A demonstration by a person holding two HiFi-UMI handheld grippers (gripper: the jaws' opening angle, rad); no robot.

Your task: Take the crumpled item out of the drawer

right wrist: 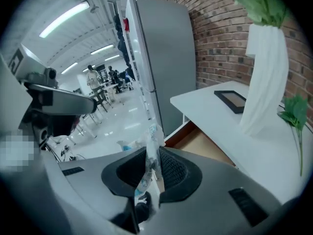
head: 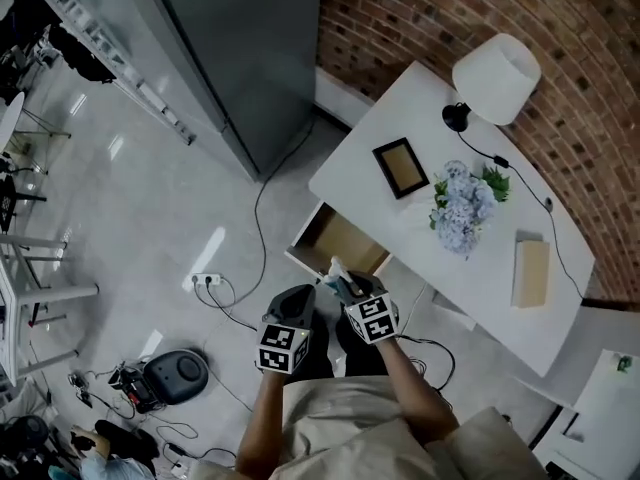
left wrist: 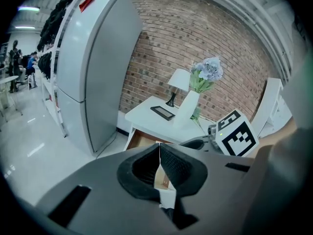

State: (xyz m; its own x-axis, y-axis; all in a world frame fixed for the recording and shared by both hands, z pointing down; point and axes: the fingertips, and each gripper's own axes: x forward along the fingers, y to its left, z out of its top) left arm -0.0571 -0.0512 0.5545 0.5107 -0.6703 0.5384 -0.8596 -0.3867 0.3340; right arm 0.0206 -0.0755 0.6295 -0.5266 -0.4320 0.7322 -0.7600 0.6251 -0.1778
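The drawer (head: 335,240) under the white table (head: 420,103) stands pulled out, and what shows of its wooden inside is bare. Just above its near corner, my right gripper (head: 347,286) is shut on the crumpled item (head: 337,270), a thin white wrapper with blue print. In the right gripper view the crumpled item (right wrist: 149,148) sticks up between the jaws of the right gripper (right wrist: 149,173), with the drawer (right wrist: 205,143) behind it. My left gripper (head: 300,300) hangs beside it on the left. In the left gripper view the left gripper (left wrist: 159,168) has its jaws shut together on nothing, above the drawer (left wrist: 142,140).
On the table stand a white lamp (head: 497,76), a dark picture frame (head: 400,166), a vase of pale blue flowers (head: 462,203) and a tan box (head: 530,273). A grey refrigerator (head: 240,48) rises at the left. A power strip (head: 207,280), cables and a round dark device (head: 175,371) lie on the floor.
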